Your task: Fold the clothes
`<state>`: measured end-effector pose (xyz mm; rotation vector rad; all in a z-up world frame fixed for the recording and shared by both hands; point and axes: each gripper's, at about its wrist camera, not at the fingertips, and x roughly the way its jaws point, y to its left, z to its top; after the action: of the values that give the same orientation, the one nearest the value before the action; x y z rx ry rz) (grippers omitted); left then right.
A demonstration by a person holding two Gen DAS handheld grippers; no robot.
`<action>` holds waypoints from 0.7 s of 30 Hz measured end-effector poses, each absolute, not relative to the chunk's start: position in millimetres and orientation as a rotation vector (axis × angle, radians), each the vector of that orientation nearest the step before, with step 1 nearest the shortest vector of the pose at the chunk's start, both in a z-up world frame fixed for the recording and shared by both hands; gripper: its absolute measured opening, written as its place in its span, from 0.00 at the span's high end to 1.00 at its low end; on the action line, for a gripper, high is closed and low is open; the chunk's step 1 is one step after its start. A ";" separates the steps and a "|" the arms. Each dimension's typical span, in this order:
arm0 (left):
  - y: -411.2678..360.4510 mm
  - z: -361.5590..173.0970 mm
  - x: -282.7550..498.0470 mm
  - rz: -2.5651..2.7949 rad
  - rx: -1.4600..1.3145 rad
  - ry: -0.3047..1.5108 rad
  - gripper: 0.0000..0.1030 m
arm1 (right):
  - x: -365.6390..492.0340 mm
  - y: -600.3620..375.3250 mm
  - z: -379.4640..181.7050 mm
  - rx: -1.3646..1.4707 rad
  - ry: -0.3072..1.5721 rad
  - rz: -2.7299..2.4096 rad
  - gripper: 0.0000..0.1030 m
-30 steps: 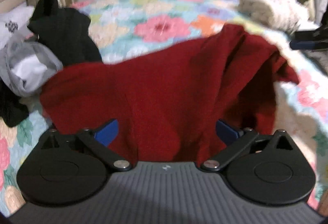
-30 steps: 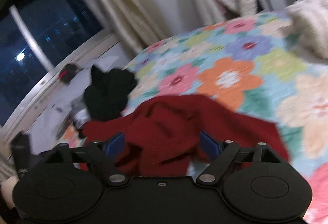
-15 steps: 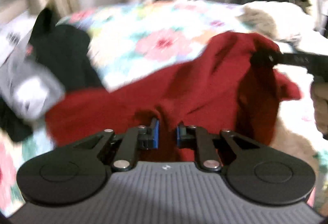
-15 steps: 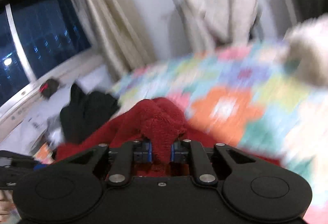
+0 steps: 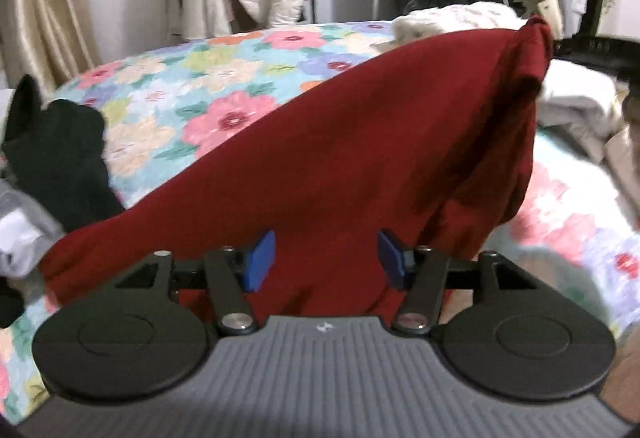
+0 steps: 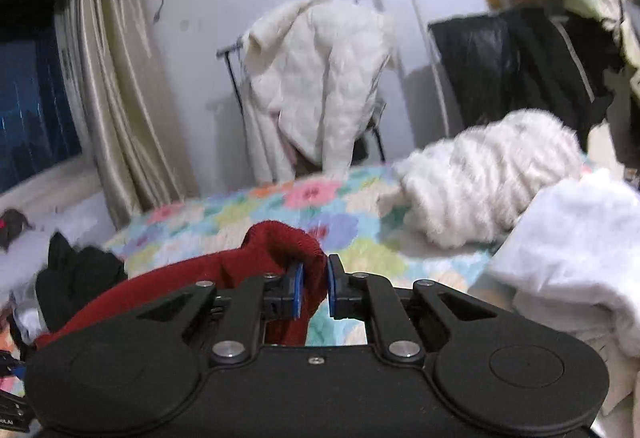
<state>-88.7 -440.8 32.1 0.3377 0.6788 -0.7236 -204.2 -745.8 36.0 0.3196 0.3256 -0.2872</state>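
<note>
A dark red garment [image 5: 360, 157] hangs stretched above the flowered bedspread [image 5: 208, 85], rising from lower left to a raised corner at upper right. In the left wrist view my left gripper [image 5: 326, 260] stands open, its blue pads [image 5: 260, 258] apart with the red cloth lying just beyond them. In the right wrist view my right gripper [image 6: 314, 288] is shut on a bunched corner of the red garment [image 6: 276, 242], holding it up over the bed. The right gripper's dark body [image 5: 592, 49] shows at the right edge of the left view.
A black garment [image 5: 56, 149] and grey-white clothes [image 5: 20, 234] lie at the bed's left. A fluffy white blanket [image 6: 488, 181] and a white folded cloth [image 6: 572, 238] sit at the right. A white quilted jacket [image 6: 320, 77] hangs on a rack behind the bed.
The left gripper, shut on the red cloth half a second ago, now stands open. The right gripper has lifted its held corner higher, pulling the garment taut.
</note>
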 end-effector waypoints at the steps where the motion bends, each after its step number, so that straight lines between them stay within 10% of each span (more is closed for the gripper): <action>1: -433.0 28.5 -87.7 -0.708 0.350 0.691 0.40 | -196.4 -743.9 30.7 0.311 0.356 -0.288 0.88; 19: -330.7 -42.0 3.3 -0.317 -0.325 0.994 0.04 | -166.8 -756.0 4.1 0.394 0.415 -0.281 0.87; 21: -342.4 -43.5 1.8 -0.357 -0.338 0.981 0.11 | -164.4 -758.9 0.3 0.404 0.419 -0.273 0.87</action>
<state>1.8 -342.4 -43.5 -0.3377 0.9814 -0.3571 -164.4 -758.9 0.3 0.4043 0.4190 -0.2732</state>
